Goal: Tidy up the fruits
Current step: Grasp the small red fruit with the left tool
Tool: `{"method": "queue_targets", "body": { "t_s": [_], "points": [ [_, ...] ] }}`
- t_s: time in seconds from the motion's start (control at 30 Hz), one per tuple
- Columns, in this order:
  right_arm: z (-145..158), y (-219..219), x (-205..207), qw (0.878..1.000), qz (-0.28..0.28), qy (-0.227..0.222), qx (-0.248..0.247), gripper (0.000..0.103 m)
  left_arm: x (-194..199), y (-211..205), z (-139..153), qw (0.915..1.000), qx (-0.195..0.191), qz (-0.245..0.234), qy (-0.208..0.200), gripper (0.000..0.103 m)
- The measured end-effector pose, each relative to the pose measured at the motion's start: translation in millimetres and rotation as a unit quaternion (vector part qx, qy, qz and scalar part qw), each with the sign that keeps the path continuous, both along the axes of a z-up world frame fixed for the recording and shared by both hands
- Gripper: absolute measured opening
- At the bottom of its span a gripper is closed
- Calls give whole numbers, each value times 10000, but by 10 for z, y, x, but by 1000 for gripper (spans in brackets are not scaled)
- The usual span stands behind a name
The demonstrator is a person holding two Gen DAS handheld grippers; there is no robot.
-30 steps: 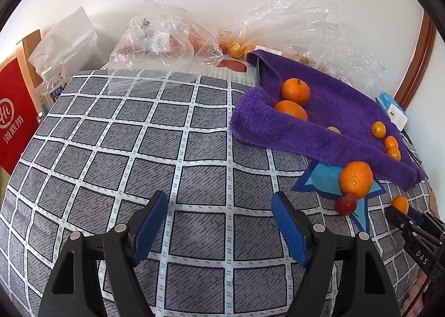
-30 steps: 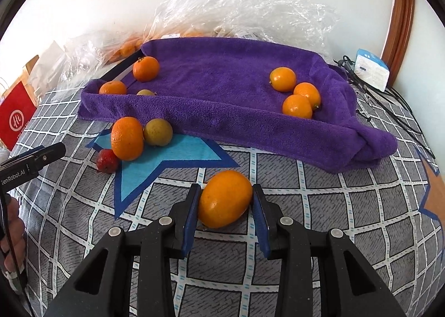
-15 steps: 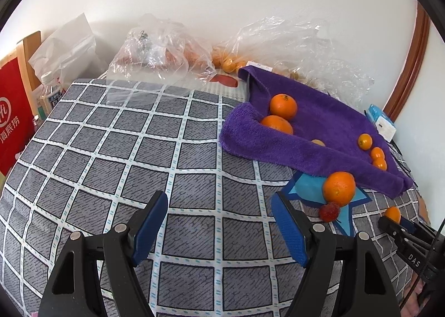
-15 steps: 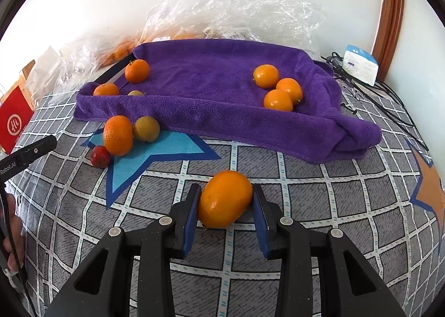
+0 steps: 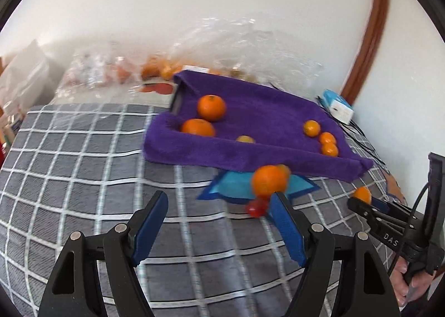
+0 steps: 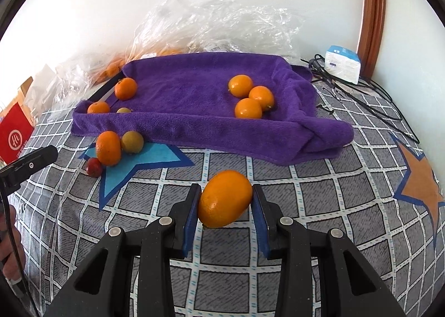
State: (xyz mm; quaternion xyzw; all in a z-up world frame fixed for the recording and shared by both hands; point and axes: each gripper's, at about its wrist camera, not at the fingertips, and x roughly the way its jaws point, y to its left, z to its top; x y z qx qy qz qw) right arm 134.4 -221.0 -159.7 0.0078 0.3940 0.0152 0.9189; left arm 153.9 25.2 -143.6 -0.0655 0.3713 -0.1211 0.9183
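My right gripper is shut on an oval orange, held just above the checked cloth in front of the purple towel tray. Three small oranges lie at the tray's right. Two oranges and a yellowish fruit lie at its left. On the blue star in front sit an orange, a greenish fruit and a small red fruit. My left gripper is open and empty; the red fruit and orange lie beyond its right finger.
Clear plastic bags with more fruit line the wall behind the tray. A white and blue box and black cables lie at the far right. A red bag stands at the left. An orange star marks the cloth.
The left gripper has swung right and risen, so the star's fruits now sit by its right finger. The right gripper has drawn back slightly from the tray with the orange.
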Motion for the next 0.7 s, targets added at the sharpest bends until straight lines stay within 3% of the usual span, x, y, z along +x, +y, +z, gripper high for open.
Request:
{"method": "queue_targets", "body": {
  "t_s": [0.17, 0.23, 0.33, 0.53, 0.7],
  "points": [
    [11, -143, -53, 9999, -84, -39, 44, 36, 60, -275, -71, 9996, 180, -155, 160, 72],
    [13, -203, -79, 9999, -114, -48, 35, 36, 89, -360, -124, 9989, 315, -214, 271, 59],
    [13, -270, -114, 9999, -138, -47, 49, 36, 138, -440, -198, 9981, 455, -123, 407, 48],
    [-7, -310, -139, 9999, -111, -24, 8, 36, 185, -518, -294, 9952, 839, 126, 482, 32],
    [-8, -266, -129, 10000, -43, -1, -4, 36, 201, -486, -276, 9947, 891, 187, 469, 20]
  ]
}}
